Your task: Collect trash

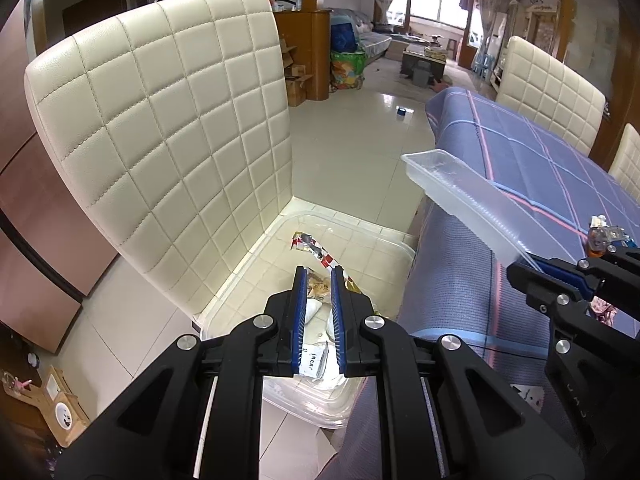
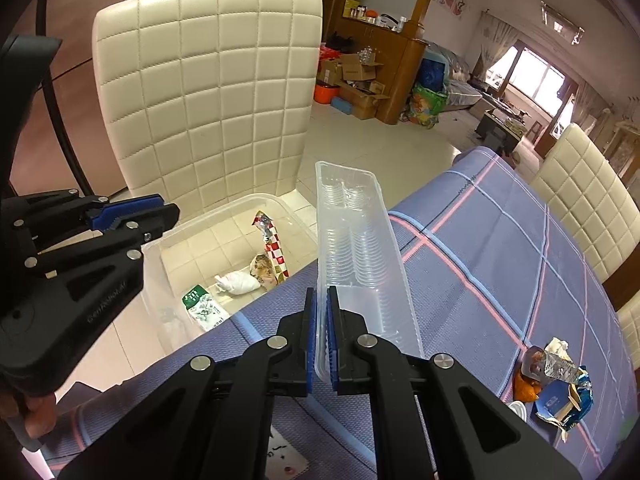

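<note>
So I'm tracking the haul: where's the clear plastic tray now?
The clear plastic tray is pinched in the right claw, over the table edge, beside the bin.

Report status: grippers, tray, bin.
Right gripper shut on clear tray, over table edge. Left gripper shut, empty, above bin. Nothing in the way.

Bright window (image 1: pixel 436 0) daylight, floor (image 1: pixel 360 140) glare, dark fisheye edges.

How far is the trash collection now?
Done: wrappers and a white wad lie in the clear plastic bin. In hand: the right gripper pinches a long clear plastic tray; the left gripper is shut, empty. Left: crumpled wrappers on the blue checked tablecloth.
</note>
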A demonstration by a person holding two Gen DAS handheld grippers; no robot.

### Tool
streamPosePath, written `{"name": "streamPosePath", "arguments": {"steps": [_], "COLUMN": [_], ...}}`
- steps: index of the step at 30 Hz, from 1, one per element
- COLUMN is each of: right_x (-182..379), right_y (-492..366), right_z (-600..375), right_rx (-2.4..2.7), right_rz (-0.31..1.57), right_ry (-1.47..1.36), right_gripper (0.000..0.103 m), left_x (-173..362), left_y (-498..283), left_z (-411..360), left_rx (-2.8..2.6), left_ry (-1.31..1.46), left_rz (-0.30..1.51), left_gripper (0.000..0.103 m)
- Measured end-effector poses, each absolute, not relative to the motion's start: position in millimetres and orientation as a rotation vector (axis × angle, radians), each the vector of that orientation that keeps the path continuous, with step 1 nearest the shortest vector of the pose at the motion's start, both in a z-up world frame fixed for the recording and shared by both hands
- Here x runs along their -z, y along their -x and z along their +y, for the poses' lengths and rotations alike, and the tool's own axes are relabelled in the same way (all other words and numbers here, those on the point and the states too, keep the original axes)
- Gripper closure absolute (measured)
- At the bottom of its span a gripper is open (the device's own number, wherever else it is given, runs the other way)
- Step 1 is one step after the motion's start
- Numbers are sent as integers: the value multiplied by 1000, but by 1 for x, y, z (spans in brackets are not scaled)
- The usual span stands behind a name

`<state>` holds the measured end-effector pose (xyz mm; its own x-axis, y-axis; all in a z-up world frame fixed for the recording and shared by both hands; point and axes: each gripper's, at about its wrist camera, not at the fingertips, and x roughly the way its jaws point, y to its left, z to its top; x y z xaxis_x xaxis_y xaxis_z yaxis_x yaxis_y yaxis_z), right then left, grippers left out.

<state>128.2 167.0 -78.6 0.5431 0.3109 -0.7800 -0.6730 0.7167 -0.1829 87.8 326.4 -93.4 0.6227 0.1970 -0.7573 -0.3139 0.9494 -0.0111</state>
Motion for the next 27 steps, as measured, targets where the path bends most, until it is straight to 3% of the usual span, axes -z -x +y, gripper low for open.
{"name": "streamPosePath", "arguments": {"steps": [18, 19, 20, 22, 23, 25, 26, 27], "right_x": [82, 82, 83, 84, 84, 84, 82, 79], "right_y": [-130, -131, -132, -133, -133, -134, -132, -130], "right_z": [166, 166, 165, 165, 164, 163, 161, 160], "right_rx": [-623, -621, -617, -628, -629, -636, -641, -645], "right_rz": [786, 788, 789, 796, 797, 795, 775, 749], "right_ry": [514, 511, 512, 507, 504, 493, 481, 473], "right_gripper": [97, 97, 97, 97, 95, 68, 39, 32], "left_x": [101, 104, 106, 105, 99, 96, 95, 95], "left_y": [-92, -92, -92, -87, -80, -78, -77, -76], "left_z": [330, 334, 337, 344, 347, 347, 348, 349], "left_rx": [-299, -298, -304, -336, -366, -373, -379, -388], "left_ry": [187, 204, 227, 256, 264, 243, 239, 241], "left_rz": [886, 897, 906, 881, 820, 810, 811, 812], "left_gripper": [87, 79, 51, 5, 5, 5, 5, 5]}}
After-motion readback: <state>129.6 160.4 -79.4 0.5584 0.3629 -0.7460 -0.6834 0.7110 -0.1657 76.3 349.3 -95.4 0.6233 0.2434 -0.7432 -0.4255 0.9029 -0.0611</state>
